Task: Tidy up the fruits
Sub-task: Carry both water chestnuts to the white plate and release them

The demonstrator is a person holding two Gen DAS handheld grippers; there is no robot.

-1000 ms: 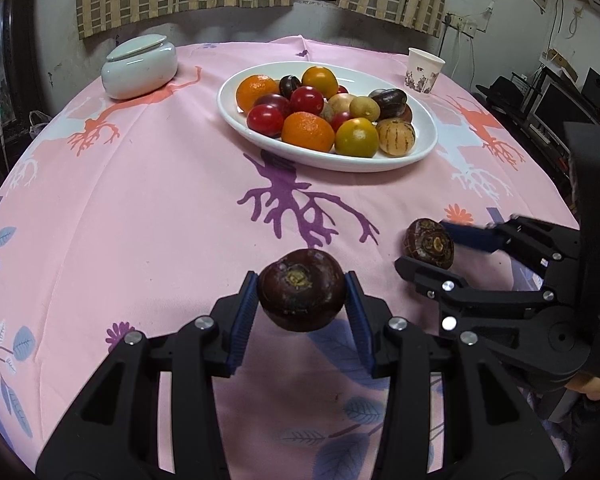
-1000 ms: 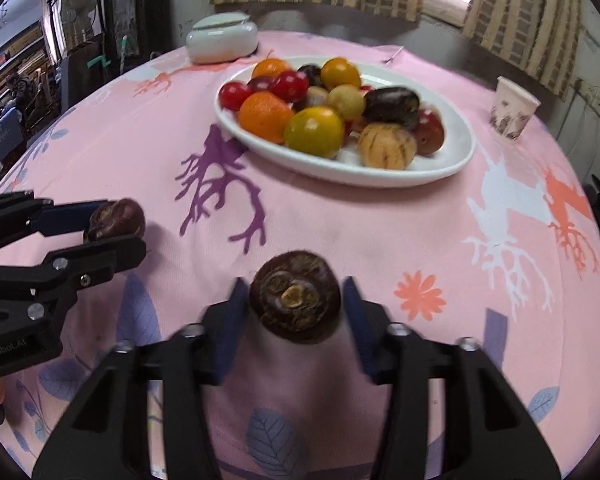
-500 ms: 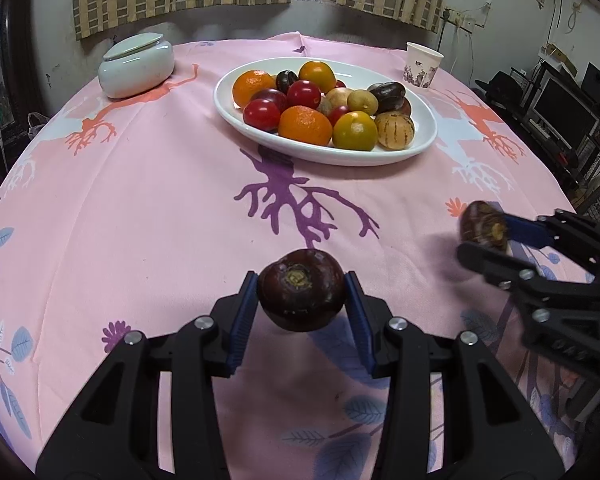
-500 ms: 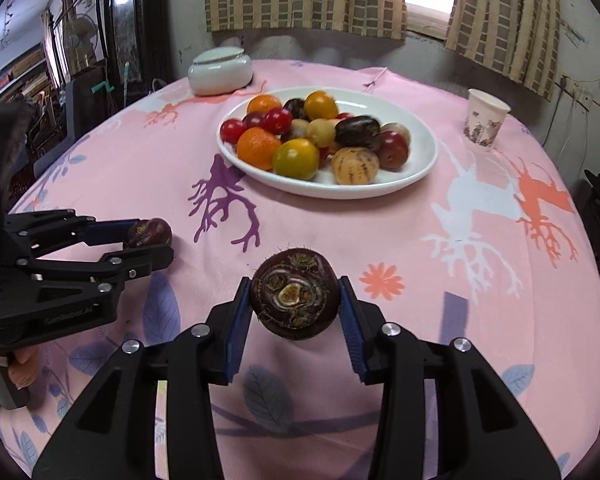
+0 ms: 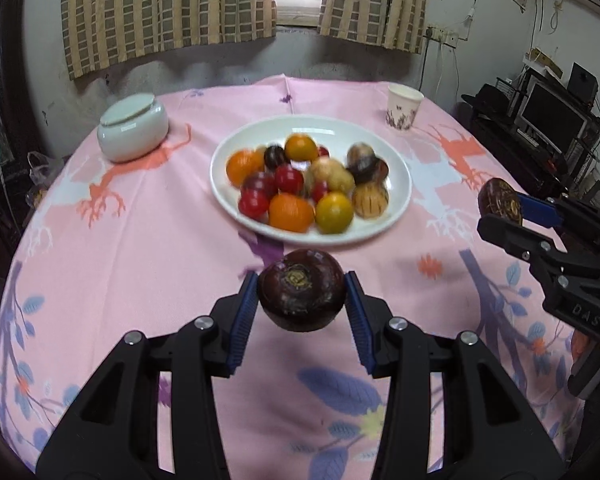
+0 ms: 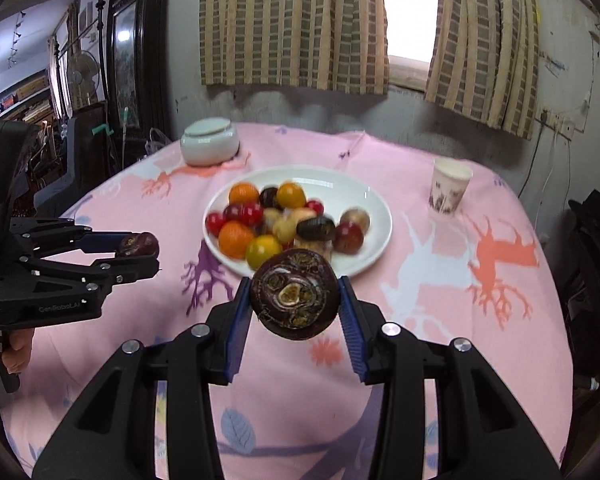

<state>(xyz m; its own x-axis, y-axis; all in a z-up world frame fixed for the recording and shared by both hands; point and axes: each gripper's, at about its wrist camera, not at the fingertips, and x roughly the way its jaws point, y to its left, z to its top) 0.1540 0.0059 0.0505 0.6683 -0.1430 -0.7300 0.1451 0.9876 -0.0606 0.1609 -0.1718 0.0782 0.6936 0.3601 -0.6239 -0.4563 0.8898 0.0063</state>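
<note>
A dark mangosteen (image 5: pixel 301 289) sits clamped between the blue pads of the left gripper (image 5: pixel 301 300), held above the pink tablecloth (image 5: pixel 140 260). The right gripper (image 6: pixel 295 300) grips a second mangosteen (image 6: pixel 295 295) the same way. Beyond both claws lies the white plate (image 5: pixel 396 184) of fruit; a paper cup (image 6: pixel 450 190) stands further right

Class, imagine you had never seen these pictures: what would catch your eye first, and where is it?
Each gripper clamps a dark round fruit above the pink tablecloth: the left gripper one dark purple fruit, the right gripper another. Beyond them, mid-table, sits a white plate heaped with bright fruit.
</note>
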